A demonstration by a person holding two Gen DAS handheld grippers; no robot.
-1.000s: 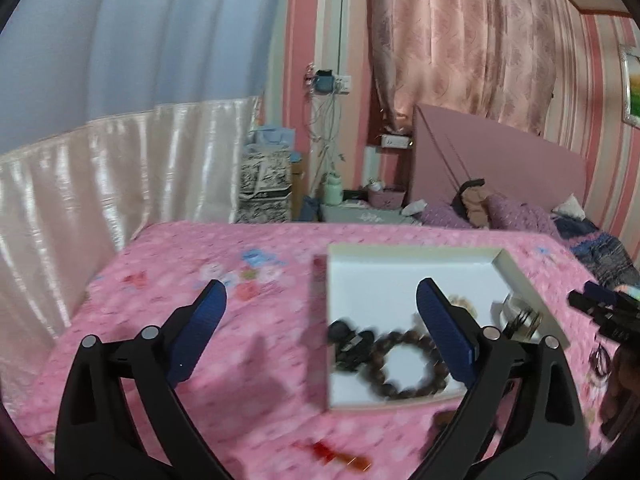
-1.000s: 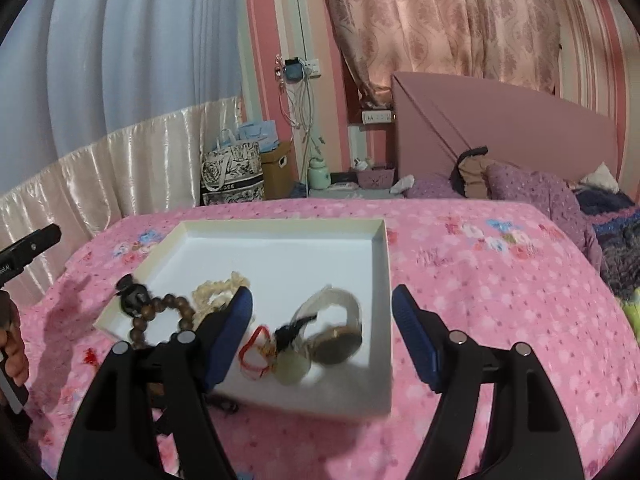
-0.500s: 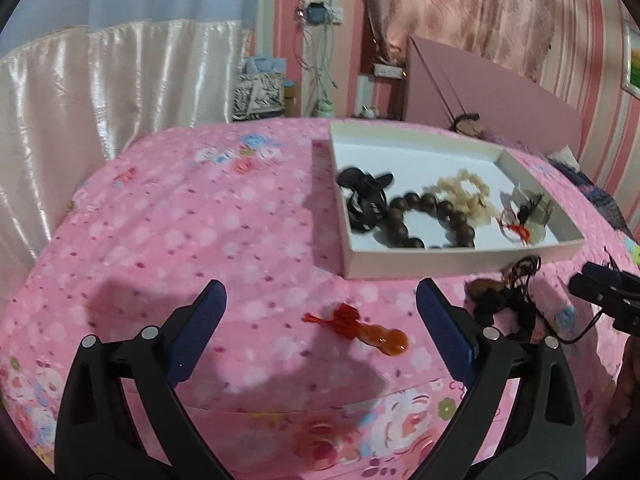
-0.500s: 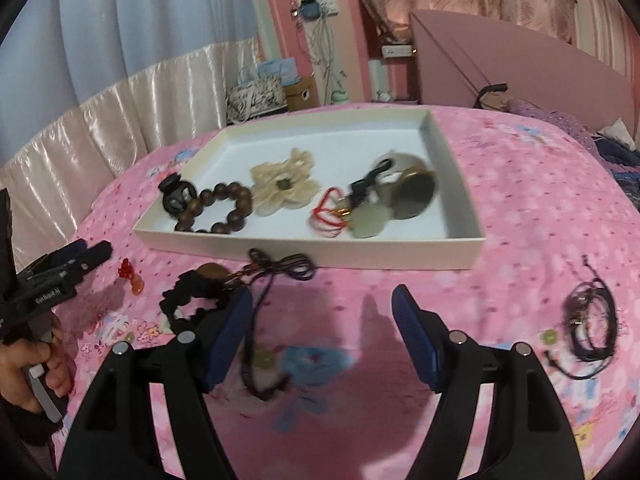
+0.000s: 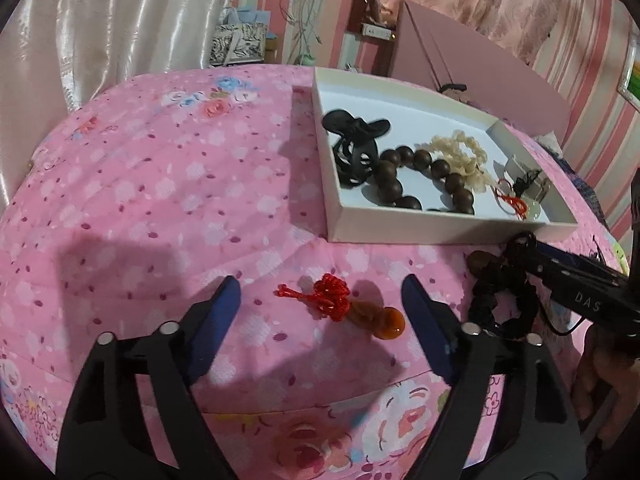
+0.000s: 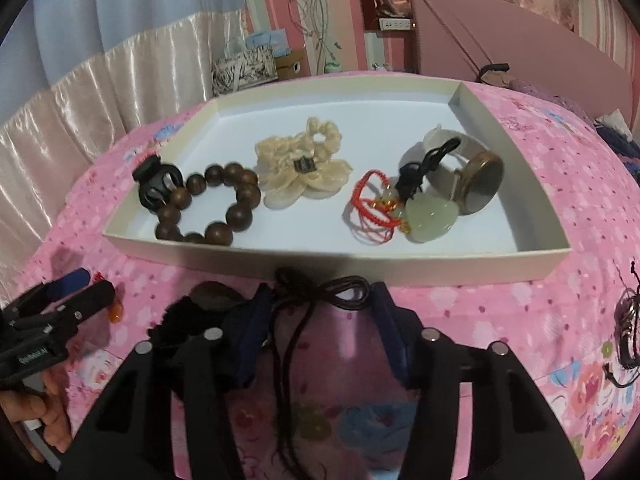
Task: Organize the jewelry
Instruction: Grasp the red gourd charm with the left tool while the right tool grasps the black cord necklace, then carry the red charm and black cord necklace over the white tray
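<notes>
A white tray (image 6: 532,268) on the pink bedspread holds a black hair claw (image 6: 154,182), a brown bead bracelet (image 6: 208,208), a cream scrunchie (image 6: 304,168), a red cord with a jade pendant (image 6: 428,216) and a watch (image 6: 476,184). My left gripper (image 5: 320,312) is open around an amber gourd charm with a red knot (image 5: 360,308). My right gripper (image 6: 320,320) is open over a dark cord necklace (image 6: 320,292), next to a black scrunchie (image 6: 180,320).
A dark cord bracelet (image 6: 628,320) lies on the bedspread at the right. The tray also shows in the left wrist view (image 5: 440,232), with the right gripper's body (image 5: 580,284) beside it. A pink headboard and curtains stand behind.
Both grippers have dropped low toward the bedspread in front of the tray. The left now brackets the gourd charm; the right now brackets the dark cord necklace.
</notes>
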